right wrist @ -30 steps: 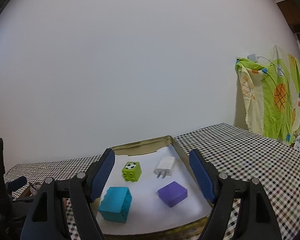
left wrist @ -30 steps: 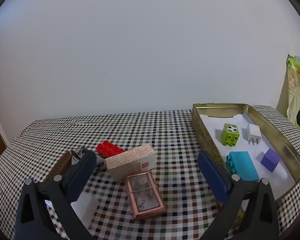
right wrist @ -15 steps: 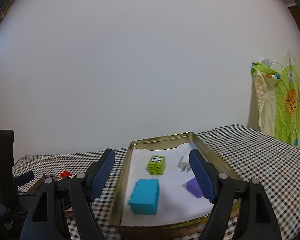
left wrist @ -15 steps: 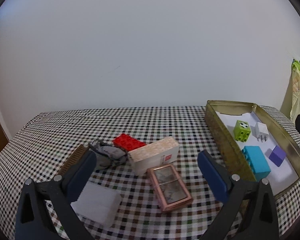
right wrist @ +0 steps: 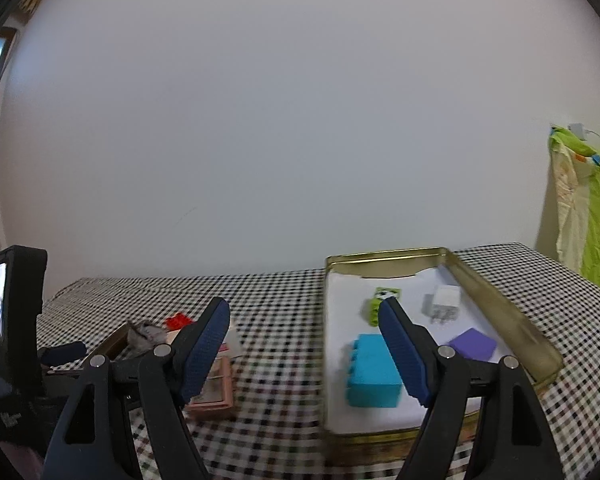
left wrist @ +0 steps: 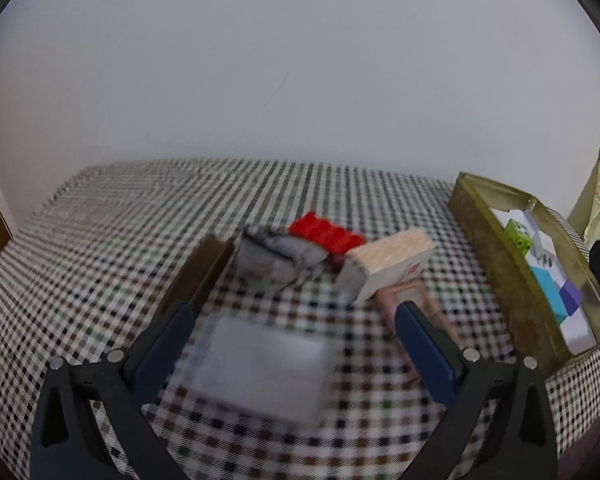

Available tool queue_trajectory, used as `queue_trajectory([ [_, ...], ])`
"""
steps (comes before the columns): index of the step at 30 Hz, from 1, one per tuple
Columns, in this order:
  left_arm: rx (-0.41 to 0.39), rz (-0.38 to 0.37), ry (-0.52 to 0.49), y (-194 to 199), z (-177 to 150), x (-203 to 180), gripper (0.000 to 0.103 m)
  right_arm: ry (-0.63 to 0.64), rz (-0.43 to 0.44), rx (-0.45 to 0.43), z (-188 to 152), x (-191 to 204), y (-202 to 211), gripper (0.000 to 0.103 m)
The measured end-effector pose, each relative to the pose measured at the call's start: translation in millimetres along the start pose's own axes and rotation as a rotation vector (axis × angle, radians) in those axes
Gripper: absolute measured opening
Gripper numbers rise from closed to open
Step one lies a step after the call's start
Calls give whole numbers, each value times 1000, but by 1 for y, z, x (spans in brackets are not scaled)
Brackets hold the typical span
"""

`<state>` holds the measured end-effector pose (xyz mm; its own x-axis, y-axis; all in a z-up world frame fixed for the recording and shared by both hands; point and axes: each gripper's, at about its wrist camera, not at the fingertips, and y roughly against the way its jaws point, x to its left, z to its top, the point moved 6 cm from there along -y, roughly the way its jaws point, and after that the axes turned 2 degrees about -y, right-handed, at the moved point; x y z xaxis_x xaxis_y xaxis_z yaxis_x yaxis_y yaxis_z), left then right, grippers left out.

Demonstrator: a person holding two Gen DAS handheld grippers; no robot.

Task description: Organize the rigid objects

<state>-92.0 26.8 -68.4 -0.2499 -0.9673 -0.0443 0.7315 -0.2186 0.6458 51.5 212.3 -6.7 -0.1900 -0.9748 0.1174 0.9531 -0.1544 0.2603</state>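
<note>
Left wrist view shows the left hand-held gripper with its jaws wide apart and nothing between the pads; it hangs over a pale flat box that lies near on the checkered tabletop. Behind this box, still loose, are a brown comb-like bar, a grey crumpled thing, a red brick, a beige carton and a pink framed case, all close together, some touching. The gold tray stands at the right, with several pieces already inside.

In the right wrist view the right hand-held gripper is also released and empty; it looks at the tray's near left corner, where the turquoise block, the green cube, the white plug and the purple block rest well apart.

Possible troubles, as I judge them: the picture is blurred, so the hand seems in motion, and a closing made too early could push the pale box away instead of grasping it; the box looks low and flat, so the pads may slide over its top; the right finger stands close to the pink case and could drag it; the crowded pieces behind may be knocked if the approach goes too far; the tray's wall could catch a carried piece.
</note>
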Motion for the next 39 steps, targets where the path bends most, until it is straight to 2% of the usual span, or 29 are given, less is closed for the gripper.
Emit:
queue_trajectory([
  [7, 84, -31, 9, -8, -11, 20, 102, 46, 36, 26, -4, 16, -6, 79],
  [11, 162, -43, 26, -18, -20, 26, 102, 62, 53, 38, -6, 22, -9, 79],
  [13, 205, -37, 36, -25, -25, 28, 99, 64, 61, 50, -7, 23, -10, 79],
  [17, 210, -21, 8, -25, -26, 24, 94, 68, 72, 76, -10, 24, -15, 79],
  [19, 197, -33, 0, -22, -25, 21, 80, 69, 73, 95, -12, 25, -18, 79],
  [23, 193, -57, -5, -19, -24, 19, 80, 63, 83, 134, -17, 25, -25, 79],
  [27, 131, -53, 27, -8, -19, 26, 80, 73, 107, 162, -21, 32, -30, 79],
  [31, -30, 2, 61, 20, -2, 37, 80, 104, 150, 228, -28, 46, -44, 79],
  [33, -76, 8, 98, 26, 4, 47, 80, 122, 168, 280, -34, 54, -53, 79],
  [39, -111, 59, 205, 28, 10, 77, 80, 117, 165, 471, -55, 69, -84, 79],
])
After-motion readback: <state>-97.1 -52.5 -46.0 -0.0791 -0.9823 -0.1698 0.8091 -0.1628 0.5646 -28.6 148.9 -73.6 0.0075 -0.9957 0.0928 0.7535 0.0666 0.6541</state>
